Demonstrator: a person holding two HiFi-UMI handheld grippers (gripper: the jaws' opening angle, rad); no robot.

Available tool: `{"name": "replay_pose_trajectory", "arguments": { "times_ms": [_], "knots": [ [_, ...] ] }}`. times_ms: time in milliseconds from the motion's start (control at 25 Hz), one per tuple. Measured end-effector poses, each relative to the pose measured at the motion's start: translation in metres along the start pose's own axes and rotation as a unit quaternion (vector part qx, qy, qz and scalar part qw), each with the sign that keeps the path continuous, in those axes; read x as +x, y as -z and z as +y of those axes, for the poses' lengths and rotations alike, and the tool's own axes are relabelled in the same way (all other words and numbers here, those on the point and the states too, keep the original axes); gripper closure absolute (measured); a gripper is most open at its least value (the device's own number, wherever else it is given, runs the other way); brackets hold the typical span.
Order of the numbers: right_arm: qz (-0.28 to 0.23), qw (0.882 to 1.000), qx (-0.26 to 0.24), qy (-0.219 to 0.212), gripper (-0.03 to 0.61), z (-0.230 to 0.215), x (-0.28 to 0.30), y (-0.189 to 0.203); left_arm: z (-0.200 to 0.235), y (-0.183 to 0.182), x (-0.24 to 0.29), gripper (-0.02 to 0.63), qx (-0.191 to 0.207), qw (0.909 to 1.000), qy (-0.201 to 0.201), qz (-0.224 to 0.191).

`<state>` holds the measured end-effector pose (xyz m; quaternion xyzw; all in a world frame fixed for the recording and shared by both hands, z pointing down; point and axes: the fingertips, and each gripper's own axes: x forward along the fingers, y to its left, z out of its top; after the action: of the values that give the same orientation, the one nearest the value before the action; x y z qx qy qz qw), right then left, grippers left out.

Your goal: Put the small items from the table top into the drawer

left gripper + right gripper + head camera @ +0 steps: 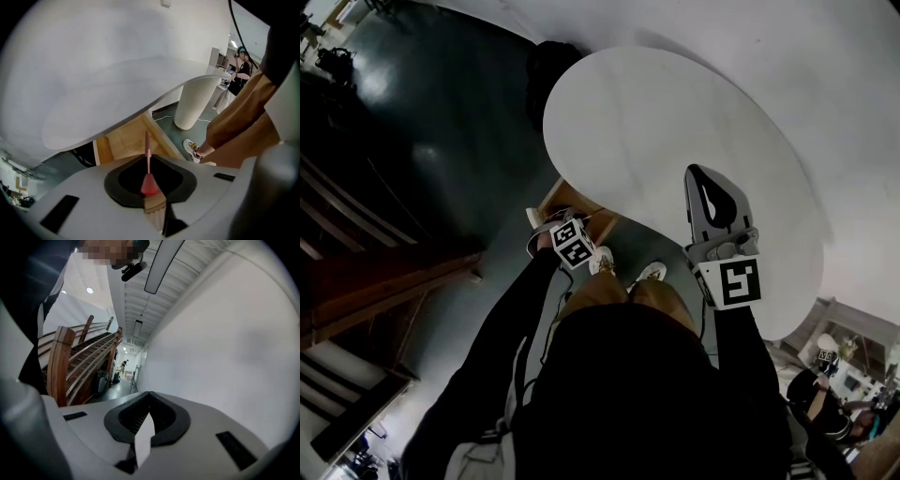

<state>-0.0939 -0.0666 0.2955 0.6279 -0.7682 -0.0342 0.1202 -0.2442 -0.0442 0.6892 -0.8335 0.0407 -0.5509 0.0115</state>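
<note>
**Head view.** The left gripper hangs below the near edge of the table top, pointing steeply down over the open drawer. The right gripper is held roughly level above the top's right side. No small items show on the top.

**Left gripper view.** The jaws are nearly together, clamped on the flared end of a thin pink stick. Its shaft runs forward over the wooden drawer floor, not yet touching it. The stick appears light, slender and stiff. Held at one end like this, it would probably pivot or slip, so a grip nearer the flare seems the safer one, with the release made low in the drawer.

**Right gripper view.** The jaws meet with nothing between them, and wall and stairs lie beyond.

**Comparison.** Only the left gripper view shows the stick and the inside of the drawer. Only the head view shows the whole top and where the two grippers are.
</note>
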Motion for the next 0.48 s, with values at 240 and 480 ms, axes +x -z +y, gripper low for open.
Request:
{"name": "replay_pose_trajectory", "arguments": {
  "times_ms": [240, 480],
  "knots": [
    [-0.009, 1.000, 0.012, 0.009, 0.552, -0.001, -0.003, -0.008, -0.006, -0.004, 0.015, 0.558, -0.023, 0.9997, 0.008, 0.005],
    [-0.002, 1.000, 0.012, 0.010, 0.552, -0.005, -0.012, -0.002, -0.003, -0.015, 0.018, 0.558, -0.028, 0.9996, -0.011, -0.002]
  ]
}}
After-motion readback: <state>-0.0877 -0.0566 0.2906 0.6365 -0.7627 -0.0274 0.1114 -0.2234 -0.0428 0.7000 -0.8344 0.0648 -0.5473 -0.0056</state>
